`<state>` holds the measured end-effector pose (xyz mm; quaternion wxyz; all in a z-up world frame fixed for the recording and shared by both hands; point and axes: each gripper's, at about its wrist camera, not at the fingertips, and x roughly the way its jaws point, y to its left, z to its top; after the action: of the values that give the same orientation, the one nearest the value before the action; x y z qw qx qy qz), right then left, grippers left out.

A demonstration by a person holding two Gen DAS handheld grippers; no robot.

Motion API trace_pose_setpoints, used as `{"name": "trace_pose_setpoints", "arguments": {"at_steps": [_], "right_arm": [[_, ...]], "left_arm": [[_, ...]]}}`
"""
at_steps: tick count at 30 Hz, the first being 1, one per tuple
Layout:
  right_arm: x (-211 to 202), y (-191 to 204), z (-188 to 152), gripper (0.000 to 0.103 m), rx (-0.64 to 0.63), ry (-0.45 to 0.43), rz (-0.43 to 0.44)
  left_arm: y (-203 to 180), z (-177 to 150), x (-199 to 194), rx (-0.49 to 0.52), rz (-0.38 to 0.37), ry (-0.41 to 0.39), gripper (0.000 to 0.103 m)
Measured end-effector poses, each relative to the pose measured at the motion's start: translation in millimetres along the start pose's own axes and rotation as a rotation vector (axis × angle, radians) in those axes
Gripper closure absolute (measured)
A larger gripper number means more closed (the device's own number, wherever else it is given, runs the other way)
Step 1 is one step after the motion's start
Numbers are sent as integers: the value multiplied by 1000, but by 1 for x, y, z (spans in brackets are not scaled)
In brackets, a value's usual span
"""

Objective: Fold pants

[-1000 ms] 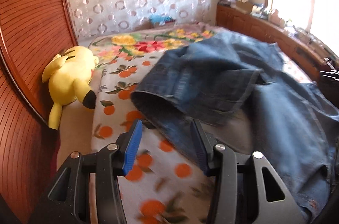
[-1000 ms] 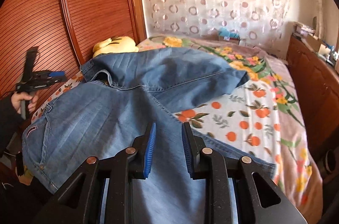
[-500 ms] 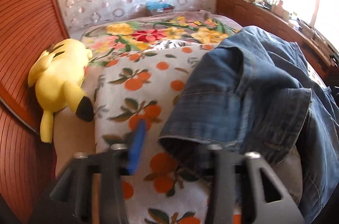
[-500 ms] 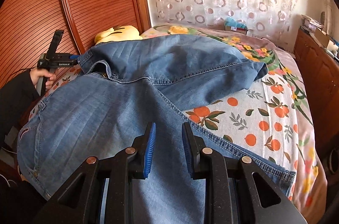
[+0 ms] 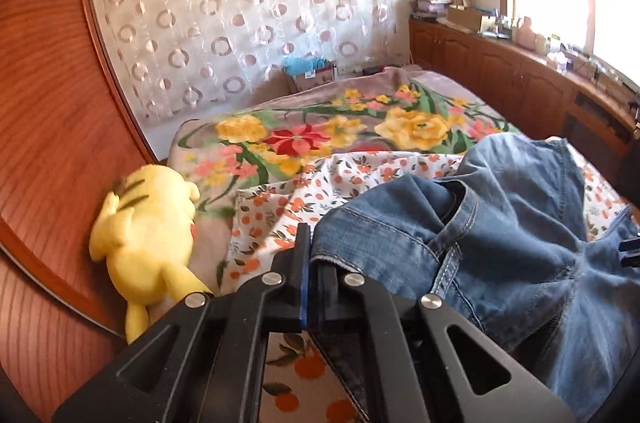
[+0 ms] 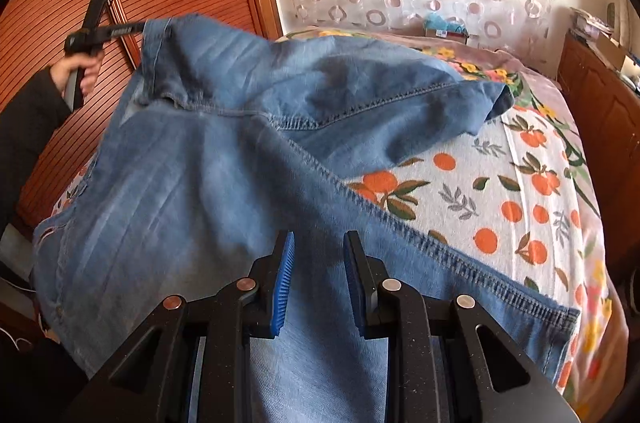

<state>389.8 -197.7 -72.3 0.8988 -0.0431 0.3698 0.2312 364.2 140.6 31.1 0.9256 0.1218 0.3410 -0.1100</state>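
Blue denim fills most of both views: one pair of pants [image 6: 224,183] lies on the bed [image 6: 520,191], its lower edge cut off behind the right gripper [image 6: 319,263] at the bottom of the right wrist frame. The left gripper [image 5: 310,263] is clenched on the hem of a pant leg; its jaws have just finished closing, and the cloth between them hides most of the blue pads. In the right wrist view that same gripper shows at upper left, blurred, held by a hand [image 6: 82,69] in a dark sleeve, with the pant corner raised off the bed. The right gripper's two blue pads stand apart above the denim; whether they touch the cloth cannot be told, and nothing sits between them. One yellow plush toy [image 5: 148,243] lies at the left of the left wrist frame, just beside the wooden panel [image 5: 52,127]. One patterned curtain [image 5: 248,19] hangs behind. Items on the right-hand counter [image 5: 520,39] are too small to count
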Motion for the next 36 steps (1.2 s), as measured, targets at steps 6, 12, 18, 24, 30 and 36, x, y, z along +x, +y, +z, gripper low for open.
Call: {"name": "trace_pose_setpoints", "arguments": {"at_steps": [6,12,18,24,30,36], "right_arm": [[1,2,-7,77,-6,9,10],[-6,7,-2,77,-22,-10,5],[-13,10,-2,77,-31,-33,4],[-22,15,-7,77,-42,-51,8],[-33,23,-15,77,-50,-79,10],[-51,32,-24,77,-53,-114,23]], "left_arm": [[0,-41,25,-36,-5,81,98],[2,-92,28,-86,-22,146,95],[3,-127,14,-108,-35,167,94],[-6,-143,-27,-144,-96,121,88],[-51,-153,-68,-103,-136,84,82],[-76,-173,-94,-138,-185,112,82]]}}
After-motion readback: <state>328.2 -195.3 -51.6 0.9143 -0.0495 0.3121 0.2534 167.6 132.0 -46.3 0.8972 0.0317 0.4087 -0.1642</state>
